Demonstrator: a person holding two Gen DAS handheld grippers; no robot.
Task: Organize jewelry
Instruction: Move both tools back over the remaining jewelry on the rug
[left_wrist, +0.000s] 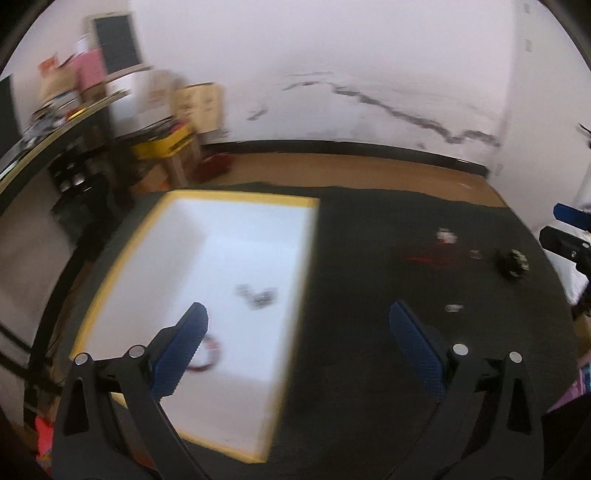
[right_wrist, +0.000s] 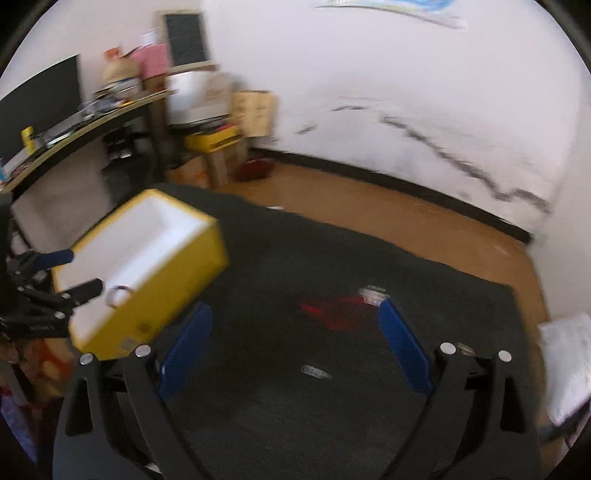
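Both my grippers hang wide and empty over the dark mat.

My left gripper (left_wrist: 297, 325) hovers above the yellow box (left_wrist: 110, 273), where a dark chain piece (left_wrist: 258, 295) and a red ring-shaped piece (left_wrist: 208, 354) lie; my right gripper (right_wrist: 295, 328) is above loose pieces: a red cord (right_wrist: 332, 314) and a small silvery piece (right_wrist: 316, 371). They look light, limp and slippery; I'd pinch each low, at its thickest bunch.
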